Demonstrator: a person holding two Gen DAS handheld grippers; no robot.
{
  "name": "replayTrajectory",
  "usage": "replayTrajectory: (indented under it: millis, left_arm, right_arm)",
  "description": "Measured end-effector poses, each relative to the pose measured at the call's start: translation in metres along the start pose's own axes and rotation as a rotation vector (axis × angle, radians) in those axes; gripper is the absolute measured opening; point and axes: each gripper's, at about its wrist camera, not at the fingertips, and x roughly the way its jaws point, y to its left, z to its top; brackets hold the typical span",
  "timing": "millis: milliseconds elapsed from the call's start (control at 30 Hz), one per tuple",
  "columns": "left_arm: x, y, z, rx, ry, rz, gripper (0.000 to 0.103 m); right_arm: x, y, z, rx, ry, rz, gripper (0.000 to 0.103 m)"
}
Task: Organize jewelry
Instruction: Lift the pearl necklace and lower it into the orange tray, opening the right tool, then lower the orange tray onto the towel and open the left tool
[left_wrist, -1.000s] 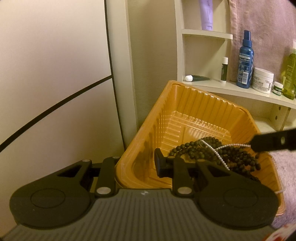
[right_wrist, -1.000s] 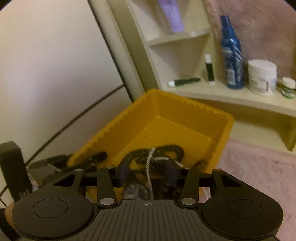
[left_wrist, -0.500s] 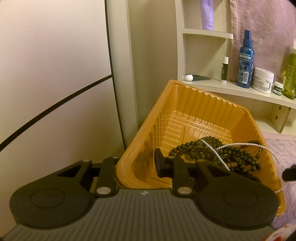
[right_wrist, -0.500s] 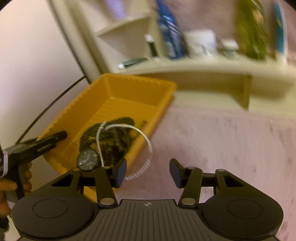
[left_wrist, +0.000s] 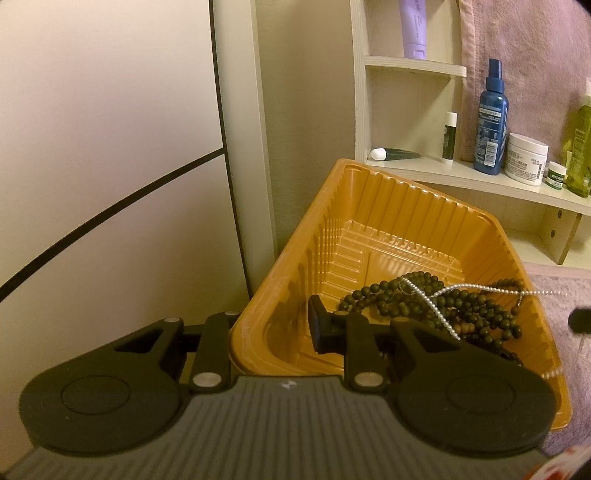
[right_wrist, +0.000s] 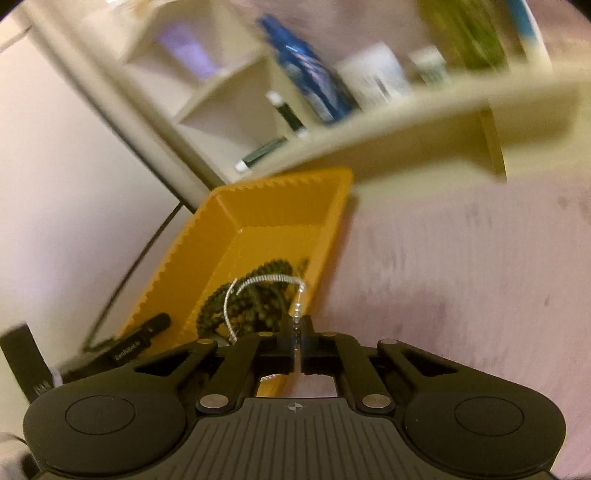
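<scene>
An orange plastic tray (left_wrist: 373, 206) holds dark bead necklaces (left_wrist: 424, 306) and a thin silver chain (left_wrist: 436, 317). My left gripper (left_wrist: 273, 332) grips the tray's near wall, one finger inside and one outside. In the right wrist view the tray (right_wrist: 251, 236) lies left of centre with the beads (right_wrist: 251, 299) inside. My right gripper (right_wrist: 295, 332) is shut on the silver chain (right_wrist: 266, 280), which loops out over the tray's right rim. A right fingertip (left_wrist: 580, 320) shows in the left wrist view at the right edge.
A cream shelf unit (left_wrist: 461, 173) behind the tray carries a blue spray bottle (left_wrist: 489, 122), a white cream jar (left_wrist: 526, 158), a lip balm stick (left_wrist: 448, 136) and green bottles (left_wrist: 580, 147). A pink cloth (right_wrist: 461, 280) covers the surface to the right. A white panel (left_wrist: 110, 147) stands left.
My right gripper pulled back from over the tray, opened, then closed on the silver chain at the tray's right rim. The chain now trails over the rim. The left gripper has not moved.
</scene>
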Motion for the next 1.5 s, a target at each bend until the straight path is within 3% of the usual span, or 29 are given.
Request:
replayTrajectory:
  millis: [167, 433, 500, 633, 733, 767, 833, 867, 900, 1333, 1500]
  left_arm:
    - [0.001, 0.001, 0.0, -0.002, 0.002, 0.001, 0.022]
    - [0.004, 0.001, 0.0, -0.007, 0.006, 0.0, 0.022]
    - [0.005, 0.001, 0.0, -0.011, 0.007, 0.0, 0.022]
    - [0.005, 0.002, 0.0, -0.013, 0.007, -0.003, 0.022]
    - [0.006, 0.002, -0.001, -0.012, 0.009, -0.004, 0.022]
    - [0.007, 0.002, 0.0, -0.011, 0.009, -0.003, 0.022]
    - [0.007, 0.002, 0.0, -0.013, 0.011, -0.001, 0.022]
    - [0.008, 0.002, 0.0, -0.014, 0.012, 0.001, 0.022]
    - [0.008, 0.002, 0.0, -0.014, 0.014, 0.002, 0.022]
    - [0.022, 0.011, -0.002, -0.067, 0.055, -0.033, 0.022]
    - [0.036, 0.021, -0.004, -0.103, 0.122, -0.092, 0.035]
  right_arm:
    - [0.004, 0.036, 0.02, -0.145, -0.047, 0.049, 0.003]
    - [-0.004, 0.087, 0.056, -0.207, -0.281, 0.284, 0.003]
    - [0.009, 0.086, 0.053, -0.204, -0.219, 0.255, 0.003]
    - [0.057, 0.069, 0.022, -0.235, 0.039, 0.062, 0.003]
    - [0.068, 0.062, 0.005, -0.26, 0.115, -0.013, 0.004]
    - [0.067, 0.061, 0.002, -0.274, 0.123, -0.017, 0.007]
    - [0.063, 0.063, -0.002, -0.291, 0.115, -0.016, 0.025]
    - [0.06, 0.062, -0.003, -0.296, 0.107, -0.017, 0.047]
    - [0.057, 0.062, -0.003, -0.299, 0.089, -0.023, 0.06]
    - [0.024, 0.038, -0.007, -0.22, 0.059, -0.083, 0.062]
    - [0.016, 0.026, -0.009, -0.149, 0.063, -0.119, 0.065]
